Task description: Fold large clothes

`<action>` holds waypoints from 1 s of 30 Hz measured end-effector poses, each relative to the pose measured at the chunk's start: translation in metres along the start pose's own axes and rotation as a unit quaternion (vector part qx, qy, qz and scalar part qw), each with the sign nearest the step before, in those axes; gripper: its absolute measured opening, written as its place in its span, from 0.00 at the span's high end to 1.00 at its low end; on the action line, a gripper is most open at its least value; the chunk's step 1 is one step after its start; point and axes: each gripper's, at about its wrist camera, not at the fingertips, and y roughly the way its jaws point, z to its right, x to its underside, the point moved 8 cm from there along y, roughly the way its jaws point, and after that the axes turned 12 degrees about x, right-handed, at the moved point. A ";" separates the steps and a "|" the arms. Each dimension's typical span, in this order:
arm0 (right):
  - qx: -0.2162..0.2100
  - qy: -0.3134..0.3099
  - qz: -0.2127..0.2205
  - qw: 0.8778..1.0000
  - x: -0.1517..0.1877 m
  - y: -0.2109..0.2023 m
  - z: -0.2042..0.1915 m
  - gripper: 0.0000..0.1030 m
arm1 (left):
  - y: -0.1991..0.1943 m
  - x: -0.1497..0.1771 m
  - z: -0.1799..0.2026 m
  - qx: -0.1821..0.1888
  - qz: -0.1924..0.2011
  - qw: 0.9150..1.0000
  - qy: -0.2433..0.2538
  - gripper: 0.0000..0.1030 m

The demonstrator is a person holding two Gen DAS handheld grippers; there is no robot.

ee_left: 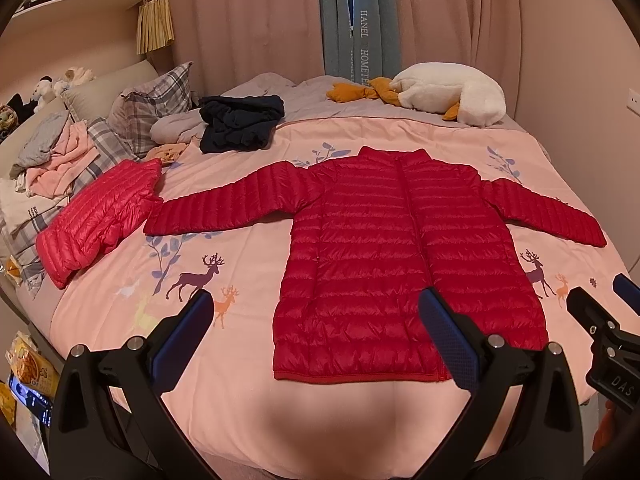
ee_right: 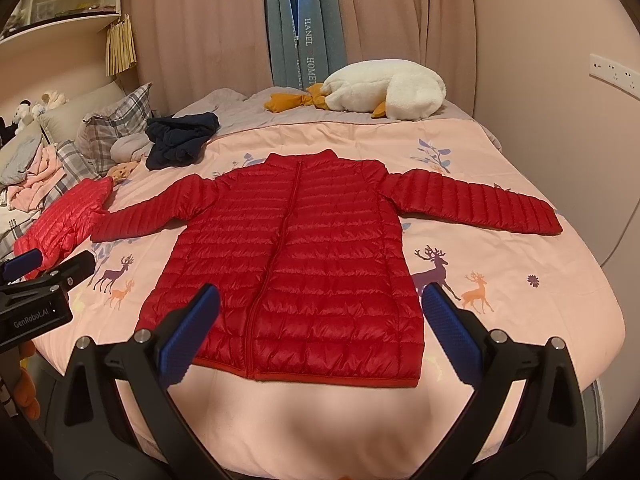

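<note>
Both grippers hang just off the near edge of the bed (ee_left: 360,420), side by side, each spread wide with nothing between its blue pads: the left gripper (ee_left: 316,320) sits low over the near-left of the quilt, the right gripper (ee_right: 320,316) to its right.

Largest thing on the pink deer-print quilt (ee_right: 520,320) is the red down jacket (ee_left: 400,256), laid flat, front up, zipped, with both sleeves spread. Its long axis runs near to far: the hem lies closest to the grippers and the collar points at the far curtains. The left sleeve (ee_left: 224,208) angles out to the left, its cuff close to a folded pink-red jacket (ee_left: 100,216), though whether they touch I cannot tell. The right sleeve (ee_right: 480,204) reaches toward the right edge of the bed.

Judging by this layout, each gripper is nearer its own side's sleeve, and both cuffs lie farther away than the hem, so a sleeve fold means reaching forward and outward, then drawing the cuff in across the chest. No fold looks begun.

Smaller things sit well apart at the far side: a dark heap of clothing (ee_left: 240,124) at far left and a plush goose (ee_right: 384,92) by the curtains.
</note>
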 end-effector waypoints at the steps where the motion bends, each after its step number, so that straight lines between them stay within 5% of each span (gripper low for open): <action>1: 0.000 0.000 0.000 1.000 -0.001 0.000 0.000 0.02 | 0.000 0.000 0.000 0.000 0.000 1.000 0.000 0.01; 30: 0.000 0.001 0.000 1.000 0.000 0.001 0.001 0.02 | 0.001 0.000 0.002 -0.001 0.000 1.000 0.000 0.01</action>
